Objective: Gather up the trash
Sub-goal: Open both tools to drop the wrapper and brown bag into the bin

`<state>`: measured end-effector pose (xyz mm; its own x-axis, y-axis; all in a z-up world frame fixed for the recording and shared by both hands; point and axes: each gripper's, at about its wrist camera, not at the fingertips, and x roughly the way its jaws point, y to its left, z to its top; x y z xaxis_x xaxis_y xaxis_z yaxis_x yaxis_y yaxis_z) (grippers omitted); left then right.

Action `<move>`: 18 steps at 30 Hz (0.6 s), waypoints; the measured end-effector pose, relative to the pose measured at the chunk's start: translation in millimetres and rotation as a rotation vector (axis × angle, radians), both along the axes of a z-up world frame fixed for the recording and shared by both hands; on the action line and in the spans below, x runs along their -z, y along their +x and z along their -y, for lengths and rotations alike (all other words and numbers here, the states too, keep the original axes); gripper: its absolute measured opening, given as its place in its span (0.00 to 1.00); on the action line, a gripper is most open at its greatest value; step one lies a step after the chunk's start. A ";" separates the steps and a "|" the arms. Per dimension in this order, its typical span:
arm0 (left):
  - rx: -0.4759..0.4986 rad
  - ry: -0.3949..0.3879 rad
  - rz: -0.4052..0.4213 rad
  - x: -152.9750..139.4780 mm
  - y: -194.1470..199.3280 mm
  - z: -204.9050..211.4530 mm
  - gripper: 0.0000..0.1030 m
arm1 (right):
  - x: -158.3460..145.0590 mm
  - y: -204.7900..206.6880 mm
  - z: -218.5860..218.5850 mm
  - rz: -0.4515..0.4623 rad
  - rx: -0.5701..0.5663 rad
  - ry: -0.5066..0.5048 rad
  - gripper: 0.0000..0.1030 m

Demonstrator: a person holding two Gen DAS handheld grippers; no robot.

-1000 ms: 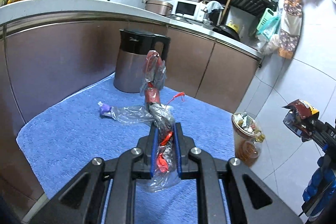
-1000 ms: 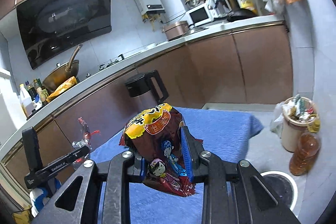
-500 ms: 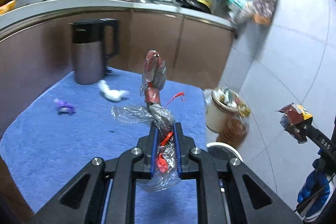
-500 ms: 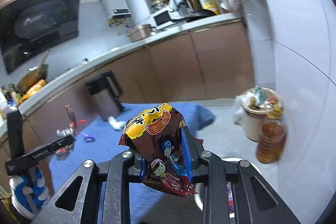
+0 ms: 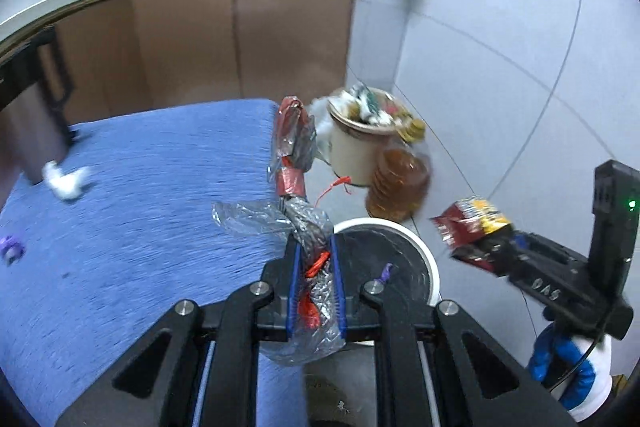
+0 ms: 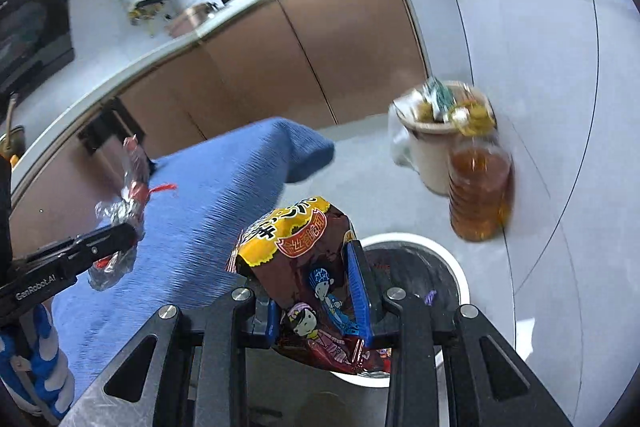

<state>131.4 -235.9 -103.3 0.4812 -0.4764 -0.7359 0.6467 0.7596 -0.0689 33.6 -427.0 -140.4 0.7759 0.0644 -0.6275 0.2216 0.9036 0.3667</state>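
in hand: left gripper clamped on crumpled clear wrapper; right gripper, jaws just easing wider, holds snack bag over white bin. outstanding: both drops; white wad, purple scrap near blue mat's left edge.

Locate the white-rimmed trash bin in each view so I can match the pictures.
Left wrist view: the white-rimmed trash bin sits right of centre, just beyond the left gripper.
Right wrist view: the bin is lower centre-right, behind the snack bag.
Shared landmark: the amber oil bottle stands just beyond it.
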 end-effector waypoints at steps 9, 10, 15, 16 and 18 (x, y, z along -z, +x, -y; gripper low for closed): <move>0.097 0.060 -0.108 48.6 23.4 63.7 0.17 | 55.0 24.4 21.9 -0.123 0.032 0.037 0.43; 0.100 0.062 -0.118 51.9 26.1 66.7 0.22 | 59.8 26.0 23.1 -0.136 0.037 0.033 0.43; 0.108 0.050 -0.147 62.3 34.4 78.9 0.39 | 76.0 26.3 29.4 -0.181 0.069 0.028 0.52; 0.110 0.052 -0.149 63.4 35.0 79.9 0.39 | 77.6 25.1 30.7 -0.186 0.074 0.028 0.52; 0.110 0.052 -0.149 63.6 34.0 79.0 0.39 | 79.1 21.6 34.0 -0.192 0.088 0.033 0.53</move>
<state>165.4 -314.9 -166.9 0.3118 -0.4799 -0.8200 0.7115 0.6899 -0.1332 55.2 -461.0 -219.4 0.6458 0.0243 -0.7631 0.3678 0.8660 0.3389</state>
